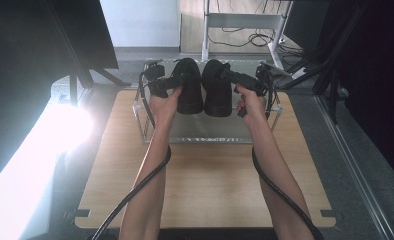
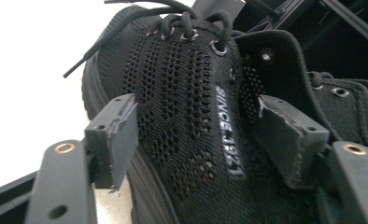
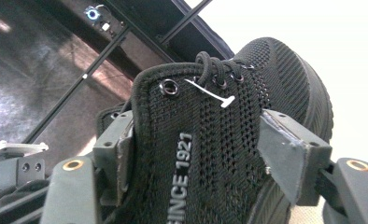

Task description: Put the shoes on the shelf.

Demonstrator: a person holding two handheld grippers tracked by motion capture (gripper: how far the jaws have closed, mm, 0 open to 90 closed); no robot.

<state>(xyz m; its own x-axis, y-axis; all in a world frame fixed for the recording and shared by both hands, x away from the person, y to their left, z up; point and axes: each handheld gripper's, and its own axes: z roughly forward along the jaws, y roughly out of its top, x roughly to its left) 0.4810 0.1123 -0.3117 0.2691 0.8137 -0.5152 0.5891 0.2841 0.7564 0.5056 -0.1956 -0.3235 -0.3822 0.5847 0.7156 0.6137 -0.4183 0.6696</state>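
Resting on clear rack [image 1: 150, 131], 2 black shoes [image 1: 190, 92], left gripper [image 2: 196, 135], right gripper [image 3: 196, 154], jaws released

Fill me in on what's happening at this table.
A person holds a gripper in each hand at a clear rack on the wooden table. Two black shoes stand side by side on top of it. The left gripper straddles the left shoe, the right gripper the right shoe. Both stand open, with gaps between pads and mesh, so the shoes look just set down or about to be gripped.
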